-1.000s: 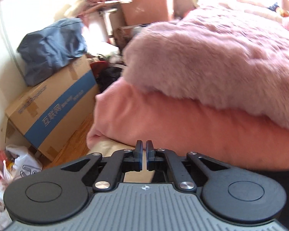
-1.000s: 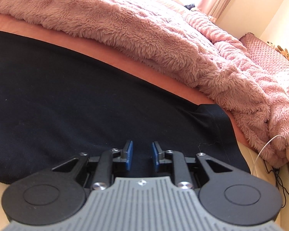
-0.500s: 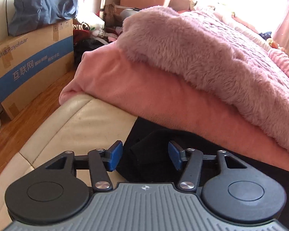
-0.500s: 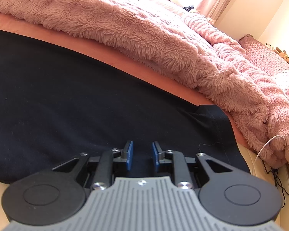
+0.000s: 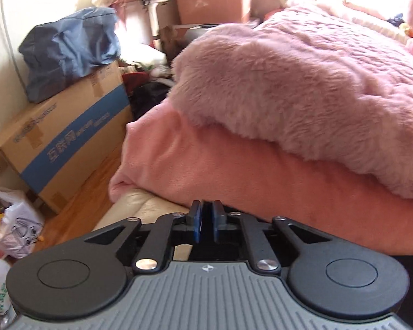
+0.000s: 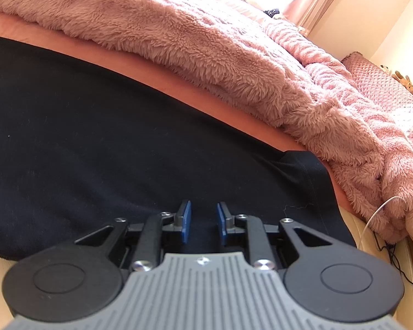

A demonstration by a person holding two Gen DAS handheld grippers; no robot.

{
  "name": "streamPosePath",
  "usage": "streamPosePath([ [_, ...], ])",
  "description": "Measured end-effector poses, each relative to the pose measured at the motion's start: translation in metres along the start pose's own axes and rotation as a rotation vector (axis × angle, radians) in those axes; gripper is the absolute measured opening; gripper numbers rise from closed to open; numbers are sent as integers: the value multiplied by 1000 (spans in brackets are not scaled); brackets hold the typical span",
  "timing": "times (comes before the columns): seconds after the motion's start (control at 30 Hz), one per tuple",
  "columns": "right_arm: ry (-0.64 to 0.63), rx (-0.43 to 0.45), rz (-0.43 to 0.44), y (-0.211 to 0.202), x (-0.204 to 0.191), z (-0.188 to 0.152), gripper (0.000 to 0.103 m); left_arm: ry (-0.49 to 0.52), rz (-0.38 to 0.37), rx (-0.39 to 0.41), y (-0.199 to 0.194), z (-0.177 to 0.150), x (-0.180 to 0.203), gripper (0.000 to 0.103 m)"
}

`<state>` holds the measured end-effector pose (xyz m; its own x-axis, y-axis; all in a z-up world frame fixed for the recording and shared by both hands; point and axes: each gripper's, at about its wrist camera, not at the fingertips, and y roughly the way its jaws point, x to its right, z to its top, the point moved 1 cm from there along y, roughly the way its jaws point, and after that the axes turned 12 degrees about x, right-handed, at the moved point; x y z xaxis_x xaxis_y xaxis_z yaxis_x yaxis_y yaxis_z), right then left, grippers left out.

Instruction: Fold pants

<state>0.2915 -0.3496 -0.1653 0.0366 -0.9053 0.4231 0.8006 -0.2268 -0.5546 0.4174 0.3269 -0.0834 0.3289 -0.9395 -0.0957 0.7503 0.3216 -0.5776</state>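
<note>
A: Where are the pants [image 6: 102,126]?

B: Flat on the bed [image 6: 352,220], black, spread wide across the right wrist view. Their long axis runs from about 9 o'clock to 4 o'clock, along the bed's near edge. One end [image 6: 311,170] lies at the 4 o'clock side, slightly rumpled; whether it is waist or hem I cannot tell.

A: What borders them?

B: At 12 o'clock a strip of pink sheet [image 6: 77,44], then a fuzzy pink blanket [image 6: 179,35] heaped along the far side. A thin white cable [image 6: 377,211] loops at 3 o'clock by the bed's cream edge.

A: The right gripper [image 6: 203,218]?

B: It sits over the cloth near its 6 o'clock edge. Its blue fingers [image 6: 185,220] stand a little apart with dark fabric between them; I cannot tell whether they pinch it.

A: The left gripper [image 5: 205,221]?

B: Its fingers are closing, nearly together, something dark in the slit; I cannot make out what. It sits at the bed's corner. Beyond, at 10 o'clock, a cardboard box [image 5: 66,143] with a blue bag [image 5: 68,52] on top, and plastic bags [image 5: 11,220] on the wooden floor [image 5: 77,200] at 8 o'clock.
</note>
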Motion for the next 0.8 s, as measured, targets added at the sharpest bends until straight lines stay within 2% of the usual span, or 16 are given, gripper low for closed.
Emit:
streamPosePath([
  [0.03,0,0,2,0,0,0,16,-23,11,-1,1,-2,-5,23],
  [0.07,2,1,5,0,1,0,16,-72,13,4,-3,-5,-13,26],
  [0.17,1,3,12,0,2,0,16,-221,-3,-13,-16,-19,-37,30],
  [0.37,43,48,-11,-11,9,0,16,-571,-60,-102,-38,-72,-77,33],
  [0.47,77,71,-54,-21,21,-2,16,-690,-77,-108,-43,-96,-83,33],
  [0.53,131,89,-75,-28,38,-5,17,-724,-78,-77,-47,-101,-82,33],
  [0.63,223,89,-114,-33,72,-12,23,-738,-77,-60,-51,-105,-80,33],
  [0.73,300,68,-129,-23,110,-17,25,-743,-63,-52,-52,-106,-79,32],
  [0.8,344,63,-143,-11,135,-17,26,-736,-50,-53,-51,-105,-78,27],
])
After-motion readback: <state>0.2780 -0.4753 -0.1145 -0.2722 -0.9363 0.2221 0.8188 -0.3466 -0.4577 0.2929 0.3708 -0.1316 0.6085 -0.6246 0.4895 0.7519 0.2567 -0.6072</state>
